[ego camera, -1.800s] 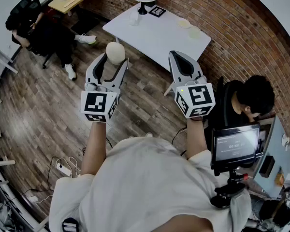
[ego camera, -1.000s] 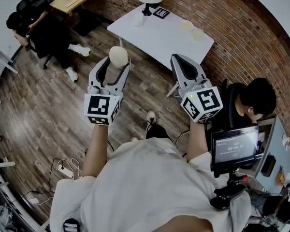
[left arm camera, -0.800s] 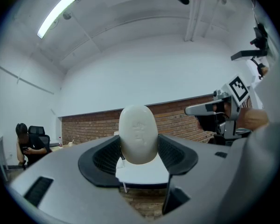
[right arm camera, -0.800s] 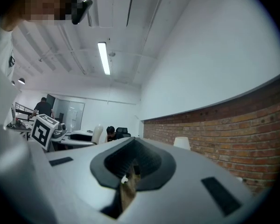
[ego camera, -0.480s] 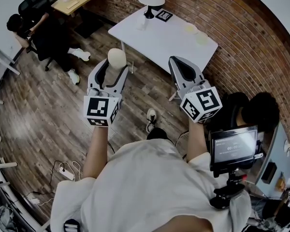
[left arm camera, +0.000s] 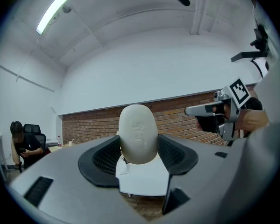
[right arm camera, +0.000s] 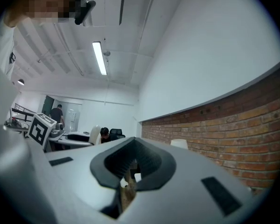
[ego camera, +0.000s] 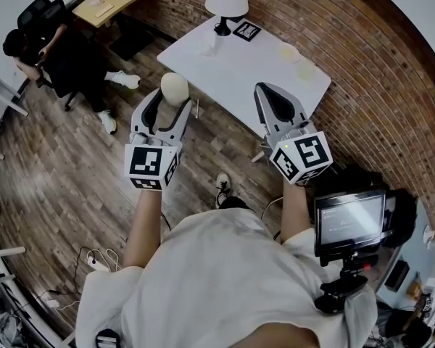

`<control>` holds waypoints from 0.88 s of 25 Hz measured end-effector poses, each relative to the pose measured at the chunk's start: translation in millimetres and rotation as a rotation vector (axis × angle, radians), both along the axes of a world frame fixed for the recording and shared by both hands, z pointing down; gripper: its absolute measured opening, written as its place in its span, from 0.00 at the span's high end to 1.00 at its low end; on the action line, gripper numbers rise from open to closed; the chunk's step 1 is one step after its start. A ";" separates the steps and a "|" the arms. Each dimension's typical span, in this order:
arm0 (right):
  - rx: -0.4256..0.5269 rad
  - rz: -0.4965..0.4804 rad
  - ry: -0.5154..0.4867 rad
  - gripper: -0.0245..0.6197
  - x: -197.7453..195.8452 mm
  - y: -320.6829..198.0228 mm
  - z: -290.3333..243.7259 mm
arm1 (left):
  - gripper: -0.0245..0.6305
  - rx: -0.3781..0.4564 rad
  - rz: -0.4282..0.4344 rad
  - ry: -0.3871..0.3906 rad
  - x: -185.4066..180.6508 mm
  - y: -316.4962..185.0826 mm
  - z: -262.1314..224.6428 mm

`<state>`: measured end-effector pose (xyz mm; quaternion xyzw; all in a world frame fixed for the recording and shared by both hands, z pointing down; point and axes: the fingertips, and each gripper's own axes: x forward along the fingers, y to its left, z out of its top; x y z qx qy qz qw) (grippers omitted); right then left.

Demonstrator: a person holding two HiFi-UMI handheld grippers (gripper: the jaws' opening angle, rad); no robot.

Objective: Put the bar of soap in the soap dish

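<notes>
Below and ahead of me a white rectangular table (ego camera: 235,71) stands on a brown wood-plank floor (ego camera: 72,172), its far side close to a red brick wall (ego camera: 326,20). On its far end sit a white-shaded lamp with a black base (ego camera: 225,0) and a black-and-white printed card (ego camera: 246,30), with a small clear glass (ego camera: 208,46) just beside the lamp. Nearer the wall side lie a pale round dish (ego camera: 288,51) and a second pale round dish (ego camera: 305,69), close together.

Office, brick wall (ego camera: 370,56), desks (ego camera: 254,64), office chair (ego camera: 38,9)
</notes>
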<state>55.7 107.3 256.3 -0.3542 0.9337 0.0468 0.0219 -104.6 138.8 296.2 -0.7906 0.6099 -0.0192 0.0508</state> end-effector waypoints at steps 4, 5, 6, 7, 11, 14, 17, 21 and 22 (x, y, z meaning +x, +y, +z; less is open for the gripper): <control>0.003 -0.001 -0.005 0.95 6.2 -42.1 -2.6 | 0.57 -0.001 -0.006 0.002 5.0 -39.8 -2.4; 0.005 0.007 -0.001 0.95 7.8 -50.1 -3.4 | 0.57 0.000 -0.006 0.004 5.7 -46.3 -3.8; 0.002 0.014 0.004 0.95 9.4 -57.5 -4.0 | 0.57 0.001 -0.007 0.009 6.3 -52.2 -5.2; -0.002 0.019 0.011 0.95 11.1 -65.5 -4.0 | 0.57 0.002 -0.009 0.013 7.4 -58.9 -6.4; -0.011 0.009 0.052 0.95 16.4 -104.0 1.1 | 0.57 -0.006 -0.019 0.014 15.4 -96.6 -6.1; -0.012 0.007 0.041 0.95 20.7 -128.6 1.0 | 0.57 -0.011 -0.022 0.008 21.8 -123.2 -4.7; -0.010 0.001 0.034 0.95 25.0 -150.4 1.5 | 0.57 -0.014 -0.030 0.003 27.6 -145.3 -3.4; -0.012 -0.006 0.048 0.95 31.0 -175.5 7.0 | 0.57 -0.021 -0.047 0.004 34.3 -168.1 -0.1; -0.015 -0.005 0.049 0.95 31.8 -181.0 8.2 | 0.57 -0.025 -0.051 0.003 35.2 -172.8 1.0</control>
